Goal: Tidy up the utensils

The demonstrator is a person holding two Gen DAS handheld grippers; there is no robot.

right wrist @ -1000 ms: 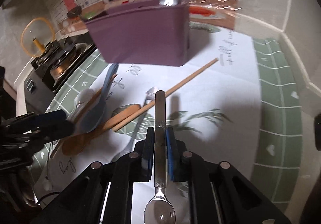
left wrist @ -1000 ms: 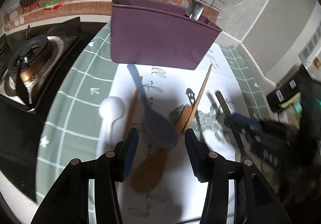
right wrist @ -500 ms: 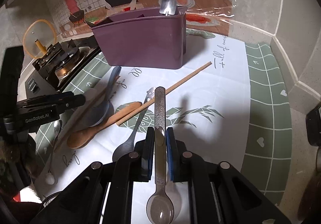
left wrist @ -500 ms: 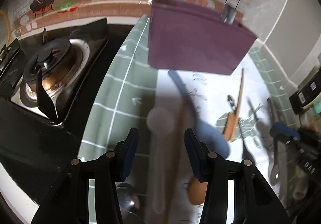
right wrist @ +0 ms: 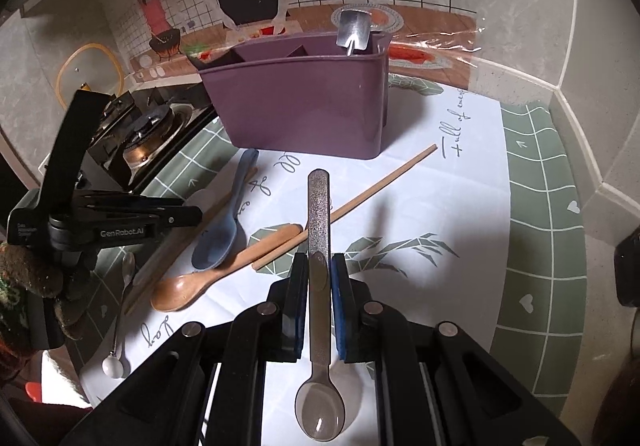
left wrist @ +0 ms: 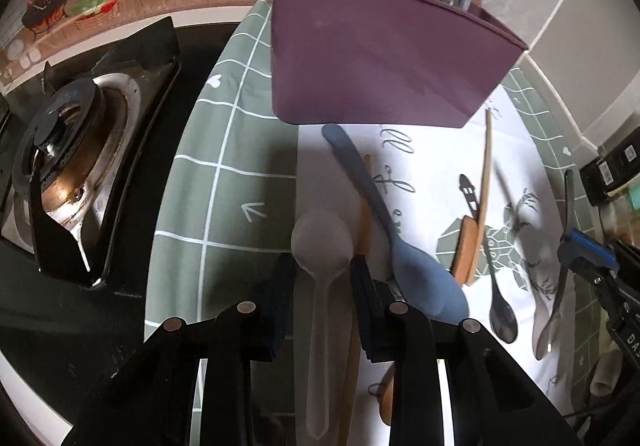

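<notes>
My left hand-held gripper [left wrist: 322, 278] is closing around the white spoon [left wrist: 320, 262], pads not yet touching. My right hand-held gripper [right wrist: 319, 266] pinches a glittery spoon [right wrist: 319, 286].

We see a plum-purple caddy [right wrist: 304, 110] ahead of our right hand-held gripper [right wrist: 319, 278], whose pads are blue on a black frame. Between those pads sits a spoon [right wrist: 319, 286] with a silver, glitter-speckled handle and a smoky clear bowl. Under it the mat [right wrist: 536, 246] is white in the middle with grey leaf prints and black script, bordered sage green with a white grid and small hearts. Left of that gripper lie a dusty-blue spoon [right wrist: 218, 242] and a honey-brown wooden spoon [right wrist: 208, 280]. Between our left hand-held gripper's [left wrist: 322, 278] dark pads lies a translucent white spoon [left wrist: 322, 246].
</notes>
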